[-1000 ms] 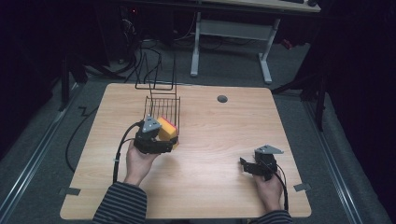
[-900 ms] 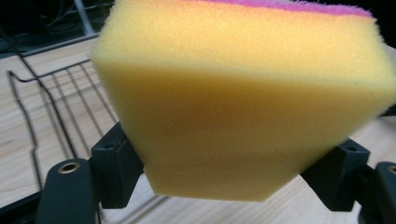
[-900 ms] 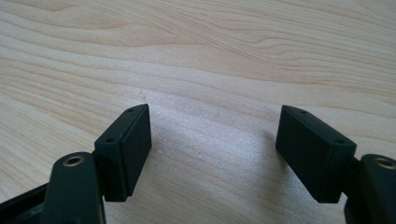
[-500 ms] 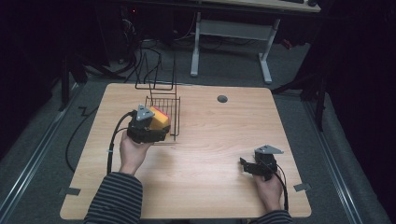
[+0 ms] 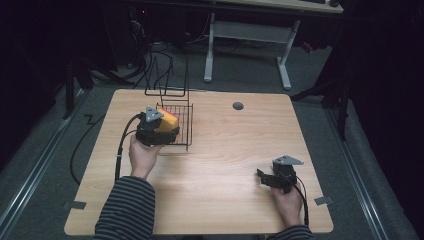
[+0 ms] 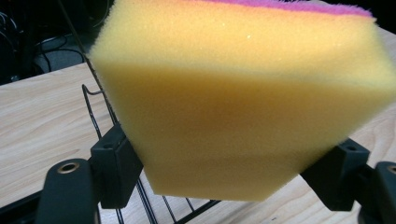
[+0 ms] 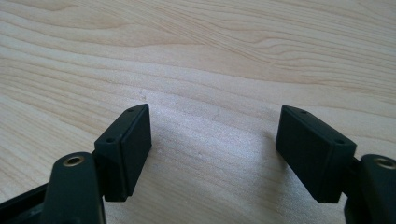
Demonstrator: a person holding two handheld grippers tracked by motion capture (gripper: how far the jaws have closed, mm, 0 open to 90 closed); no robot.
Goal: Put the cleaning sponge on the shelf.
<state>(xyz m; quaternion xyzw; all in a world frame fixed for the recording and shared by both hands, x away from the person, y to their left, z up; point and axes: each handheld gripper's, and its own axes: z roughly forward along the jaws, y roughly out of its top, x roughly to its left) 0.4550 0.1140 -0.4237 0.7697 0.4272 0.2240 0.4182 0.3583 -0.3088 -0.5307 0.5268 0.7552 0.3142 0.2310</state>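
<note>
Sponge [image 6: 243,107], yellow, sits clamped in the left gripper [image 5: 159,131] over the wire rack [image 5: 181,131]; right gripper [image 7: 212,154], near right, rests with fingers apart.

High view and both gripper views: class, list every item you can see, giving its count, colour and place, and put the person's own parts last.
Sponge: one, yellow with a pink top layer, clamped in the left gripper over the wire rack.
Wire rack: one, black, on the table's far left part, with upright wires at its back.
Table: one, light wood, with a small grey round cap near its far edge.
Desk frame: one, white legs, on the floor beyond the table.
Cables: several, black, on the floor behind the table.
Left gripper: one, black, shut on the sponge.
Right gripper: one, black, open, low over bare wood near the table's right front.
Sleeves: two, striped, at the table's near edge.
</note>
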